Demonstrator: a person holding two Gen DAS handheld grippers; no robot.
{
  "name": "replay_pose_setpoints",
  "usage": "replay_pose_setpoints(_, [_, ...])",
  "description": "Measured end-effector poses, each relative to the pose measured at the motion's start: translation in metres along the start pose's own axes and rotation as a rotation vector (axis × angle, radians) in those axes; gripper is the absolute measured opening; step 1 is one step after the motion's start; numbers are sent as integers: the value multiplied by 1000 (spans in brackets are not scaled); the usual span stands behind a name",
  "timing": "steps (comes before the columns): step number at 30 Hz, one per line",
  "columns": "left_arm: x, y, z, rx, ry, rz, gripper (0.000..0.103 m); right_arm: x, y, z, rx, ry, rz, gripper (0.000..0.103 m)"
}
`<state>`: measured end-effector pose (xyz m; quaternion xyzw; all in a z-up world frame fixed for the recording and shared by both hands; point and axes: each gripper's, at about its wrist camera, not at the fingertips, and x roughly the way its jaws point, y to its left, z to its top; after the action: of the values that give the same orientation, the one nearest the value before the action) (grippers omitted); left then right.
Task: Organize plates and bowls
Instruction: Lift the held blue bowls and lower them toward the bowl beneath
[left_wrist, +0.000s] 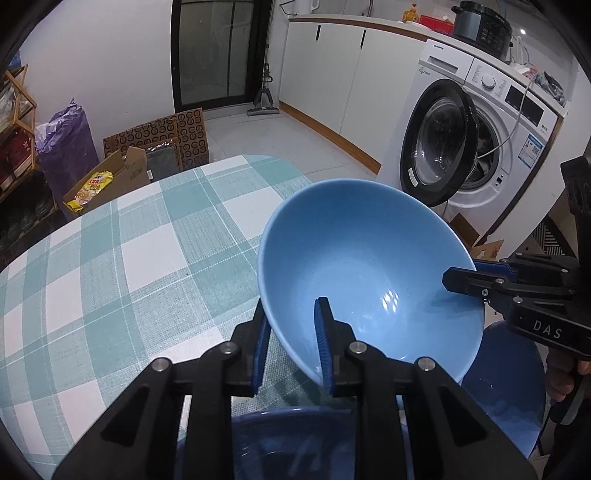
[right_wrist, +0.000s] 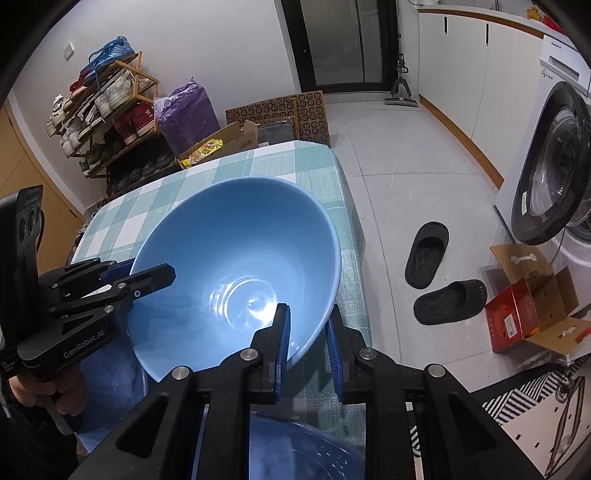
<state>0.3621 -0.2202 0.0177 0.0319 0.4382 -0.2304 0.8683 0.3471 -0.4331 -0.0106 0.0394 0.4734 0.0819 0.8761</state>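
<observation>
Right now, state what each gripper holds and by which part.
Both hold the light blue bowl by its rim: left gripper on the near edge, right gripper on the opposite side.

White walls (left_wrist: 110, 55) are enclosing the room, and a dark-framed glass door (left_wrist: 218, 55) is standing in the far wall, with a floor cleaner (left_wrist: 264, 96) leaning just beside it on the pale tiled floor (right_wrist: 406, 166). White cabinets (left_wrist: 332, 74) are running along one side under a counter, and a front-loading washing machine (left_wrist: 480, 136) is standing at their end with its round door hanging open. A wooden shoe rack (right_wrist: 107, 110) is standing against the opposite wall, a purple bag (right_wrist: 188, 114) and cardboard boxes (right_wrist: 280, 118) are sitting near it, and two black slippers (right_wrist: 436, 273) are lying on the floor.
</observation>
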Motion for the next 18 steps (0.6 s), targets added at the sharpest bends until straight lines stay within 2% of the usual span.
replay_pose_setpoints(18, [-49, -9, 1, 13, -86, 3, 22, -60, 10, -3, -1, -96, -2, 20])
